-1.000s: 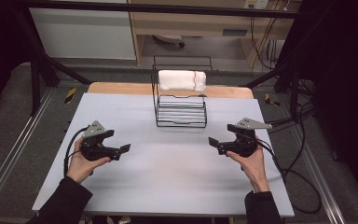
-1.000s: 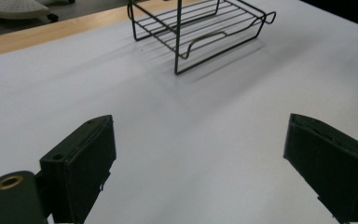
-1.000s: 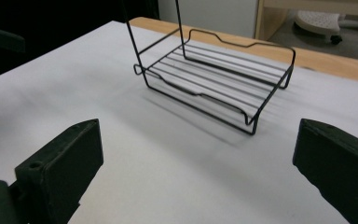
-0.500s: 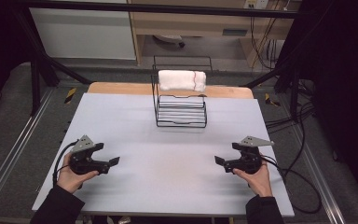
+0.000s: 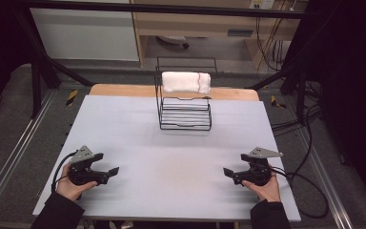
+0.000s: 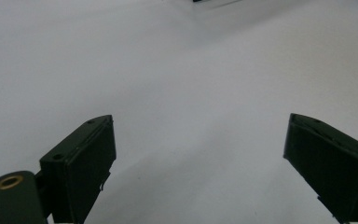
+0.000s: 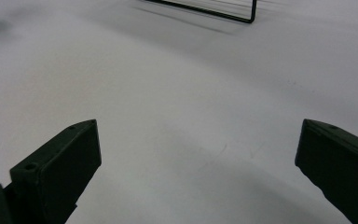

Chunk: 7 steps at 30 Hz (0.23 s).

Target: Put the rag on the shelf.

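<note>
A black wire rack (image 5: 185,110) stands at the far middle of the white table (image 5: 171,143), and a rolled white towel (image 5: 186,81) lies on its top. My left gripper (image 5: 110,172) rests low at the near left, held in a hand, open with nothing between its jaws. In the left gripper view the two black fingers (image 6: 81,163) stand wide apart over bare table. My right gripper (image 5: 229,173) sits at the near right, also open and empty. A corner of the wire rack (image 7: 214,11) shows far ahead in the right gripper view.
A wooden strip (image 5: 124,89) runs along the table's far edge. Black cables (image 5: 305,176) trail off the right side near my right gripper. Metal frame bars (image 5: 43,62) and floor rails flank the table.
Both grippers have drawn back from mid-table toward the near edge and spread outward. The rack and towel have not moved.
</note>
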Tool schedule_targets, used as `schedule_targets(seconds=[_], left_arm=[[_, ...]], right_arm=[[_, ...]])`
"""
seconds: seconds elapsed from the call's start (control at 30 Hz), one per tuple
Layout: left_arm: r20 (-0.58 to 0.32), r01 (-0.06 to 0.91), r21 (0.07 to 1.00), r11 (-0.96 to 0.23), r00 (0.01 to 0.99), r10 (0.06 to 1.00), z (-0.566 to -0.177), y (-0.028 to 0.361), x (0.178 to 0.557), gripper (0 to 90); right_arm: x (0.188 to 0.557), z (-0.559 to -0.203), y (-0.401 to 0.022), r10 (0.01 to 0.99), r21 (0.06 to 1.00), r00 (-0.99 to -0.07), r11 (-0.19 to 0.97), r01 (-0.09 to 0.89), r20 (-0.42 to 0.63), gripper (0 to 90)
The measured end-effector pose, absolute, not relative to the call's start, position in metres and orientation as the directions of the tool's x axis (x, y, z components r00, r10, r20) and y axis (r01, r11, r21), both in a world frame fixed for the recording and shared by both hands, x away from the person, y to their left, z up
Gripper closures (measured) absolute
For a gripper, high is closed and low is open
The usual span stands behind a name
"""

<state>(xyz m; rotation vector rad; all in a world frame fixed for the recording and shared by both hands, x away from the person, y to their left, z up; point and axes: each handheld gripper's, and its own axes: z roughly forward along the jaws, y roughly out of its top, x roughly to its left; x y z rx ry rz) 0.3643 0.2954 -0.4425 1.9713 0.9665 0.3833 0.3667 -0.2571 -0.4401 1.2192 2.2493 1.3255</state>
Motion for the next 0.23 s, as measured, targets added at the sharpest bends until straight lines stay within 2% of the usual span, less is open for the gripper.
schedule_targets(seconds=[0.23], left_arm=[[-0.094,0.480,0.819,-0.313,0.651,0.753,-0.4443,0.2954,0.3628,9.1]], right_arm=[[0.3654,-0.4406,-0.2584,0.770,0.813,-0.612,0.232,0.534,0.182,0.8]])
